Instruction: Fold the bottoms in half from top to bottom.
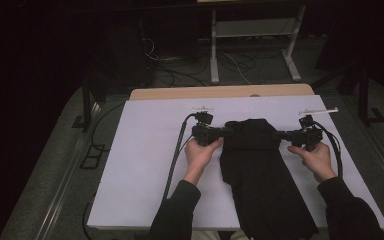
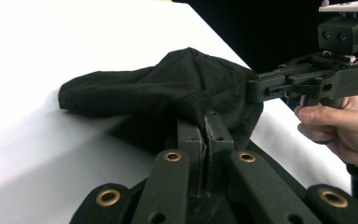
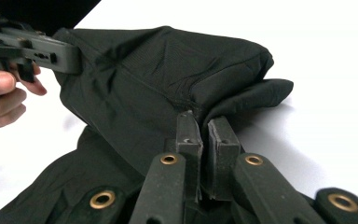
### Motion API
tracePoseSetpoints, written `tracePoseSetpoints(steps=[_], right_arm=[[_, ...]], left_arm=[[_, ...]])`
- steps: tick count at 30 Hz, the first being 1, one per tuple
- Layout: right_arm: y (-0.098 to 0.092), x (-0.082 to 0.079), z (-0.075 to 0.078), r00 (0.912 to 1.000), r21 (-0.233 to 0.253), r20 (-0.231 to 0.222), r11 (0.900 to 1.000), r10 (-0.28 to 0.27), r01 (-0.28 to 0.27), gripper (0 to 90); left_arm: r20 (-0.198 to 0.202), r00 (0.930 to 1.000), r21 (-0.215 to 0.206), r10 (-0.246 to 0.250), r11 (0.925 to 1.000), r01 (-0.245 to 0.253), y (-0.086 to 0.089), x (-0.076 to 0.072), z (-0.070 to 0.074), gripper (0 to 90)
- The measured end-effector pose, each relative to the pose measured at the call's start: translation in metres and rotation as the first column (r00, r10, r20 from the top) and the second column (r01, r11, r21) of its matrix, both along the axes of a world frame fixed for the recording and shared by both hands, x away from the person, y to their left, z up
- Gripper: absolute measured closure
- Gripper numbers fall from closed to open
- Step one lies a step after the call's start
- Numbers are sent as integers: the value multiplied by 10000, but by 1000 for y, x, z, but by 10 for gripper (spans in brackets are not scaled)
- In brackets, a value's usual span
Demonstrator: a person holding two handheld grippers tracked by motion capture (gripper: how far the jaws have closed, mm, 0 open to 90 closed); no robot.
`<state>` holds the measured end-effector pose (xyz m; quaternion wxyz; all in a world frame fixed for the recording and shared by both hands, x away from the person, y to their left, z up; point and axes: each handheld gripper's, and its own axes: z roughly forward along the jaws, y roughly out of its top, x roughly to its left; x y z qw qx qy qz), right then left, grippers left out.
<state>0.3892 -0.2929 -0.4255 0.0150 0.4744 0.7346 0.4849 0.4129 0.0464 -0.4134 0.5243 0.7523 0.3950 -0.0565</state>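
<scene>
I have the left gripper (image 1: 226,132) and the right gripper (image 1: 280,134) facing each other across the upper end of the black garment (image 1: 260,170), which lies on the white tabletop (image 1: 145,165) and trails toward my near edge. Each gripper's jaws are pressed together on a fold of the fabric, left (image 2: 204,122) and right (image 3: 204,122). I can read no label, brand or writing on the cloth or the grippers.
</scene>
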Motion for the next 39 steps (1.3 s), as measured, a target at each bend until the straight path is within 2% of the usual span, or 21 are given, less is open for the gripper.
tracePoseSetpoints(steps=[2,7,11,18,22,26,29,32,35,39], right_arm=[[1,-5,2,9999,-142,148,9999,0,2,841],[-4,-19,4,9985,-72,513,9998,-171,175,841],[-7,-23,6,9983,171,535,9996,-211,202,841],[-8,-36,8,9991,429,435,9991,-11,-8,841],[-8,-44,5,9988,212,422,9994,259,-268,841],[-8,-52,5,9985,57,388,9992,393,-395,841],[-8,-57,3,9983,-50,316,9988,490,-489,840],[-10,-62,-1,9982,-210,119,9981,580,-577,840],[-10,-65,-4,9973,-406,-15,9965,733,-733,838],[-9,-69,-7,9954,-669,-163,9932,940,-949,838]], left_arm=[[-57,10000,-190,-43,9998,42,-1,-5,-2,869],[18,10000,-551,-93,9984,94,-2,-20,-7,869],[29,9996,-319,-274,9991,275,-2,-29,-5,868],[249,9977,-539,-628,9965,640,-1,-45,2,868],[409,9962,-465,-763,9959,782,-1,-55,3,868],[313,9950,-622,-947,9934,965,-2,-63,0,867],[360,9936,-504,-1068,9928,1086,-3,-69,-4,867],[343,9920,-511,-1218,9910,1235,-3,-74,-8,866],[279,9916,-749,-1261,9890,1279,-3,-78,-12,865],[222,9898,-576,-1405,9882,1416,-4,-83,-17,864]])
